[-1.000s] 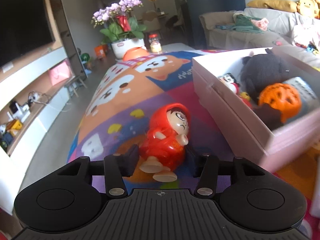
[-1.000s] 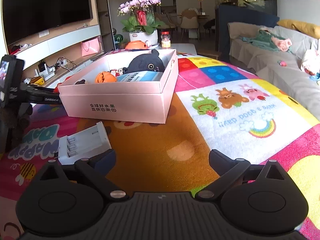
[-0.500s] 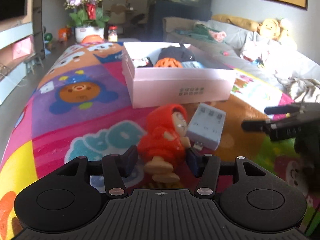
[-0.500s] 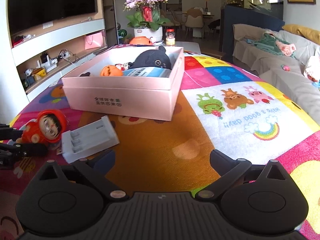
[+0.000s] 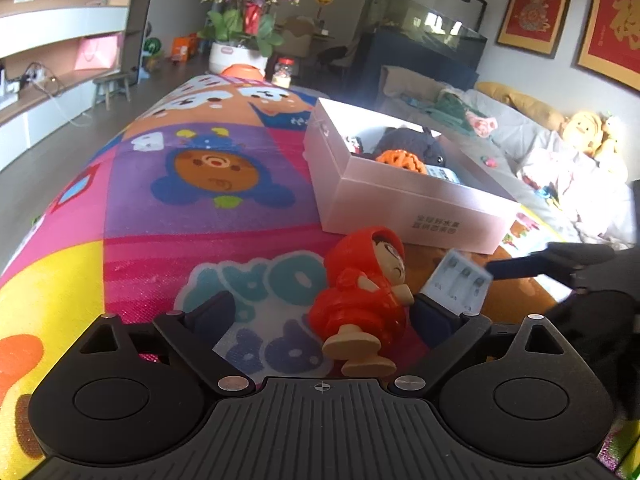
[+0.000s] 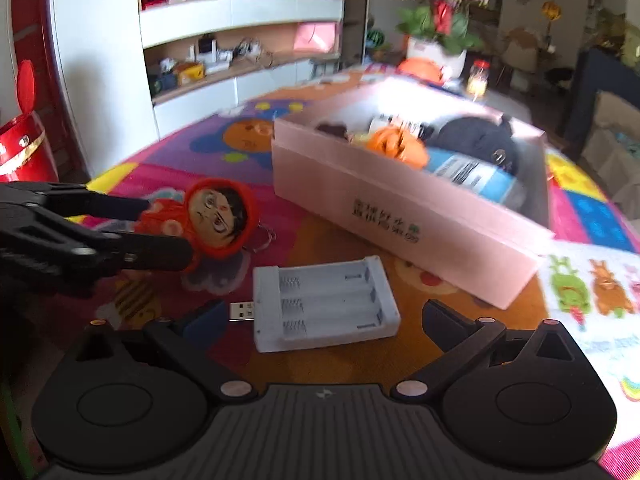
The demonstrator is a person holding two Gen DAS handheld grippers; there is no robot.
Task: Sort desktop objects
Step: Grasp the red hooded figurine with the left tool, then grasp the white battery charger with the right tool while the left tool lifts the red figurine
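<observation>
1. Left gripper (image 5: pixel 324 316): jaws opening, already wide apart. The red doll (image 5: pixel 362 300) lies on the mat (image 5: pixel 120 200) between them, over toward the right finger; the left pad stands clear of it, and contact on the right I cannot tell.
2. Right gripper (image 6: pixel 320 320): jaws apart, nothing clamped. The white battery charger (image 6: pixel 326 306) lies flat on the mat between its fingers, USB plug pointing left; neither pad touches it.
3. In the right wrist view the doll sits left of the charger and a little farther off, close by it.
4. Beyond both: the pink box (image 5: pixel 400 200), open-topped, already holding an orange ball (image 5: pixel 400 162), a dark plush (image 5: pixel 412 142) and a blue-labelled item. Doll and charger remain outside, just in front of its near wall.
5. Far end of the mat: potted flowers (image 5: pixel 248 12).
6. Step in hand, as I judge it: doll being let go on the mat; right gripper lined up on the charger.
7. Next move calls for closing the right jaws across the charger's body, lifting level, then carrying it over the near wall into the box.
</observation>
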